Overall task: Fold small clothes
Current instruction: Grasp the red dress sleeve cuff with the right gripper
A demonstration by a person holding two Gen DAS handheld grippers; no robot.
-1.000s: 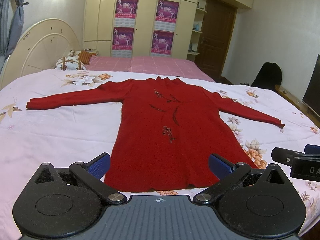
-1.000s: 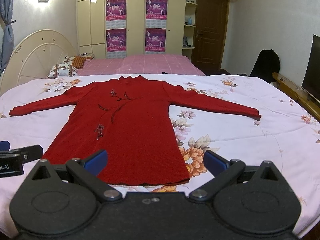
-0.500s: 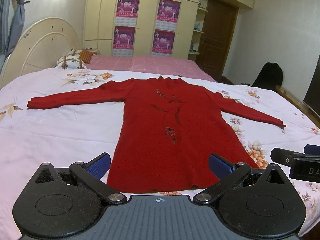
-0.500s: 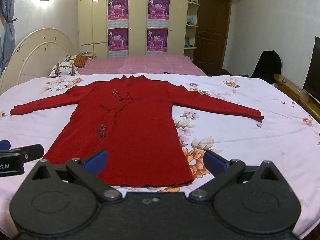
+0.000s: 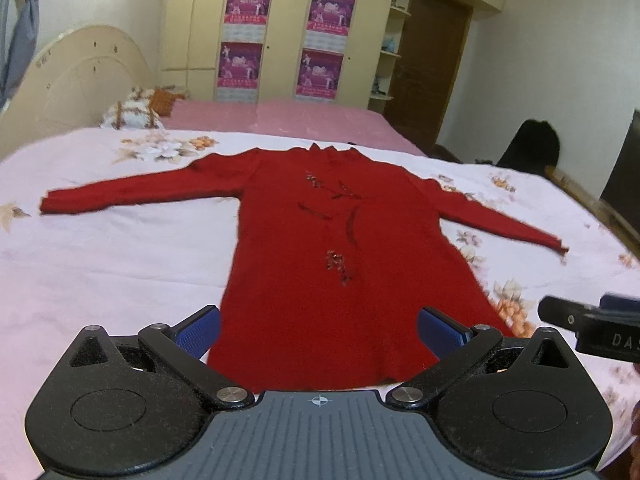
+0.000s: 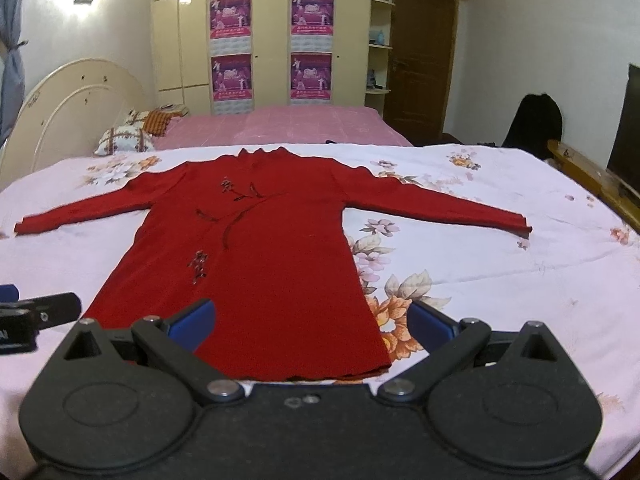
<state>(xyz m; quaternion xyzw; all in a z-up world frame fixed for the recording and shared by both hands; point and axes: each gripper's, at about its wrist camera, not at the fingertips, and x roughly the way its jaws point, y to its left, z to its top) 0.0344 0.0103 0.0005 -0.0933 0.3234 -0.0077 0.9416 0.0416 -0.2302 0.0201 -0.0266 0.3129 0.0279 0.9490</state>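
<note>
Sweater (image 5: 320,264) spread flat on bedsheet (image 5: 100,272), sleeves out left and right, hem nearest both grippers, collar toward second bed (image 6: 276,124) behind, pillows (image 6: 132,136) far left, wardrobe (image 6: 260,40) beyond, perhaps a bag (image 6: 534,120) far right

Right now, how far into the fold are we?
Done: the red top lies flat, face up on the bed, both sleeves spread out to the sides. In hand: nothing; the left gripper and right gripper are both open, near the hem, gripping no cloth. Left: every fold, sleeves and body alike; no crease shows yet.
</note>
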